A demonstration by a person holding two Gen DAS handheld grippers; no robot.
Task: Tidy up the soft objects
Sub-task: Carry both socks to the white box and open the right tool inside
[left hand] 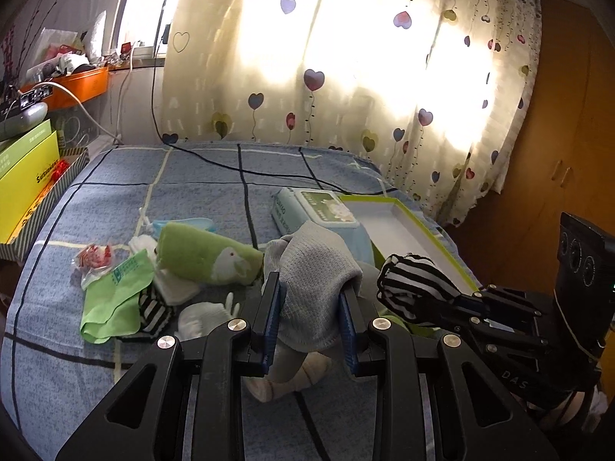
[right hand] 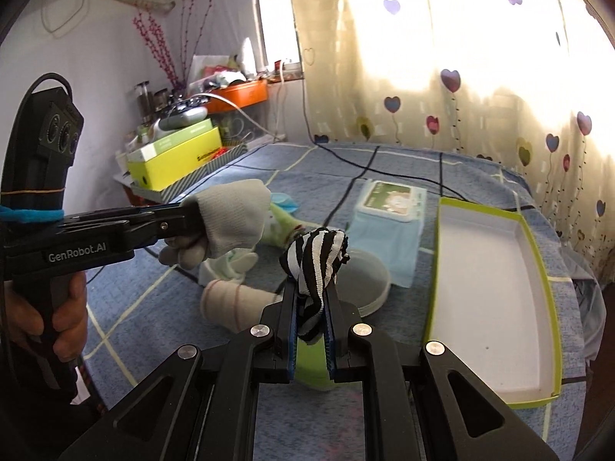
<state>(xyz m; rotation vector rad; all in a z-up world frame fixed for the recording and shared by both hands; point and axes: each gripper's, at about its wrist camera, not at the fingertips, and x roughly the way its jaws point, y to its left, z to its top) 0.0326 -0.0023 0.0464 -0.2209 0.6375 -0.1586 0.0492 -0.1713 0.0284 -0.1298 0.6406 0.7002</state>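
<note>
Left tongs grip a grey sock raised over the bed; right tongs pinch a striped sock beside the white tray.

Bed: covered by a blue sheet crossed with dark and pale lines. A black cable ran across its far part.

Lying on it, left group: a small clear wrapper with red print; a green cloth; a black-and-white striped sock at that cloth's near edge; a green towel with a white bird figure; white baby socks near the striped one.

Middle: a pack of wet wipes; a pale blue folded cloth just in front of it; a beige sock nearer the camera.

Right: a shallow open box, green rim, white inside, beside the pack.
</note>
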